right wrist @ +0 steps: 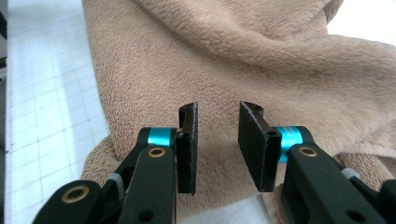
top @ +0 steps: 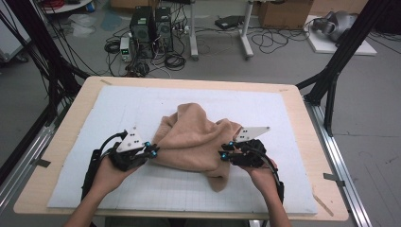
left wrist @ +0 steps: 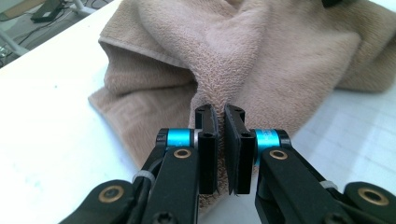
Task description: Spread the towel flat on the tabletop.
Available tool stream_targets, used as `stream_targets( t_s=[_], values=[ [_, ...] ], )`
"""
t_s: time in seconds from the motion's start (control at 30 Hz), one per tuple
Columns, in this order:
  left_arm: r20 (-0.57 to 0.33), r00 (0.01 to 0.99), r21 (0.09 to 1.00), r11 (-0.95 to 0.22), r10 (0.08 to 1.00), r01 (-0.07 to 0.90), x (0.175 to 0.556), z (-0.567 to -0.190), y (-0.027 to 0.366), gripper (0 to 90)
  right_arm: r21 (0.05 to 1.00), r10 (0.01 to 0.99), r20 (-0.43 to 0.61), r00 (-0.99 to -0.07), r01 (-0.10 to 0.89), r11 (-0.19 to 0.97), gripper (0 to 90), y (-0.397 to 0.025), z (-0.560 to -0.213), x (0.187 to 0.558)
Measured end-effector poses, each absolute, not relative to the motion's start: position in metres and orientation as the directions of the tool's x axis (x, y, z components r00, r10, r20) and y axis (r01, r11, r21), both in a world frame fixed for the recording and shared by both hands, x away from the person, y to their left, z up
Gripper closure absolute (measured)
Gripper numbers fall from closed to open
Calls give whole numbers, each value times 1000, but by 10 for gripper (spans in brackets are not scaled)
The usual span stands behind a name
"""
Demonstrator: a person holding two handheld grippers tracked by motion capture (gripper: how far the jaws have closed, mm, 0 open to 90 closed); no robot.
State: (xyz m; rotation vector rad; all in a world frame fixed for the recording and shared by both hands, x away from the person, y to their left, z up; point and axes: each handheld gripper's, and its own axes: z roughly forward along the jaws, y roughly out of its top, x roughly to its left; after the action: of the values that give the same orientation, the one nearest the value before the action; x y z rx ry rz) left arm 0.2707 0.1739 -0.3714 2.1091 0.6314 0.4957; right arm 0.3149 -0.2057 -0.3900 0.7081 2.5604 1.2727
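1. A tan towel (top: 196,142) lies bunched in loose folds mid-bench, on the white gridded mat (top: 94,184).
2. The left gripper (left wrist: 219,140) sits at the towel's left edge, jaws nearly pressed together (a thin gap, nothing visibly pinched).
3. The right gripper (right wrist: 217,144) hovers over its right side, jaws spread.

1. My desk (top: 66,156) had a pale wooden top with rounded corners.
2. A white gridded mat (top: 118,106) lay flat on it, covering most of the top.
3. A crumpled tan towel (top: 194,137) lay on the mat, near its middle.
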Motion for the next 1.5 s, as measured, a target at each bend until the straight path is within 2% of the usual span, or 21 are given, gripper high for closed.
stream_targets(
  t_s=[0.43, 0.63, 0.7, 0.77, 0.87, 1.33, 1.5],
  values=[
    [110, 803, 812, -519, 586, 267, 220, -394, 187, 839, 788, 477, 23, -879, 310, 533, 666, -199, -387, 302],
    [99, 824, 808, -528, 558, 261, 212, -398, 183, 831, 786, 477, 26, -879, 313, 534, 653, -200, -387, 302],
    [83, 827, 813, -518, 556, 267, 216, -398, 183, 790, 787, 478, 23, -878, 311, 533, 640, -199, -387, 304],
    [65, 824, 819, -502, 563, 278, 221, -396, 183, 676, 786, 487, 25, -873, 318, 531, 619, -198, -388, 307],
    [66, 809, 828, -485, 583, 281, 229, -390, 184, 638, 786, 491, 24, -871, 320, 529, 603, -200, -388, 310],
    [85, 779, 848, -455, 621, 271, 288, -384, 164, 606, 778, 538, 4, -843, 340, 528, 564, -205, -394, 324],
    [58, 766, 826, -461, 640, 323, 314, -399, 156, 569, 764, 559, 12, -829, 368, 530, 541, -207, -402, 329]
  ],
)
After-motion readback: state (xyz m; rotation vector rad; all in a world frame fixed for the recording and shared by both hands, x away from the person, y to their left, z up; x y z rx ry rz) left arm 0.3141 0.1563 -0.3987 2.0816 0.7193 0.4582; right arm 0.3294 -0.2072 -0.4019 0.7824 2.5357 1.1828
